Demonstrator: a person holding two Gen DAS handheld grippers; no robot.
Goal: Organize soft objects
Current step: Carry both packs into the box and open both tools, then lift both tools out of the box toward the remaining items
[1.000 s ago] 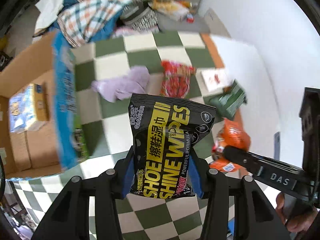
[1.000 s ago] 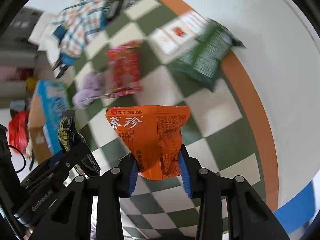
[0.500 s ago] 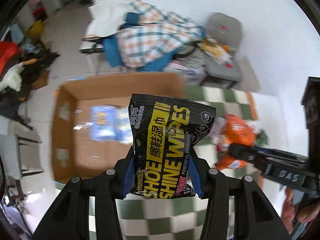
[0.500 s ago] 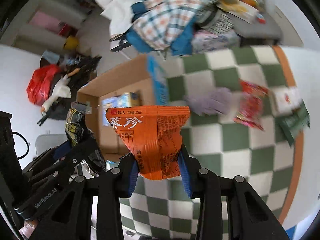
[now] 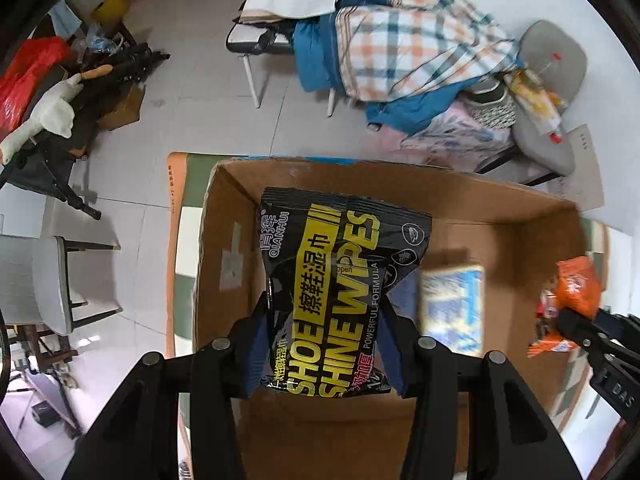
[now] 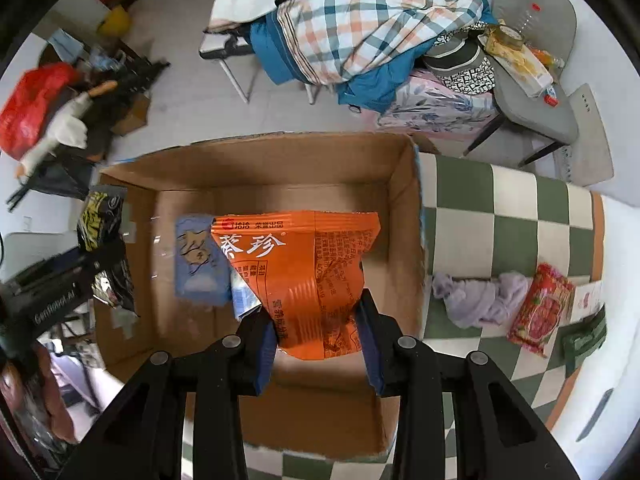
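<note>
- Black and yellow, the wipes pack [image 5: 328, 292] fills the middle of the left wrist view, pinched low down between the closed fingers of the left gripper [image 5: 325, 346].
- Under it lies the cardboard box [image 5: 500, 208], open at the top; the pack hangs above the box's left part, clear of the floor inside.
- Inside the box, just right of the pack, lies a blue packet [image 5: 452, 304], blurred.
- At the box's right wall the orange snack bag [image 5: 576, 292] shows, with the black finger of the other tool below it.
- From the right wrist view, the right gripper [image 6: 318, 342] is clamped on the lower part of the orange snack bag [image 6: 304, 276], which hangs over the middle of the cardboard box [image 6: 404, 240].
- Behind the bag, toward the box's left side, the blue packet [image 6: 198, 260] rests on the bottom.
- Beyond the box's left wall the wipes pack [image 6: 102, 236] and its tool show edge-on.
- Right of the box, on the checked mat [image 6: 516, 216], wait a purple cloth [image 6: 480, 298], a red packet [image 6: 540, 308] and a green packet [image 6: 584, 336], well apart from the box.
- Judged step: both items are carried over the box and ready for dropping.
- Next move, likely: lower a little, spread the fingers, let each fall beside the blue packet rather than on the rim.
- After that, the three things on the mat are left to fetch.
</note>
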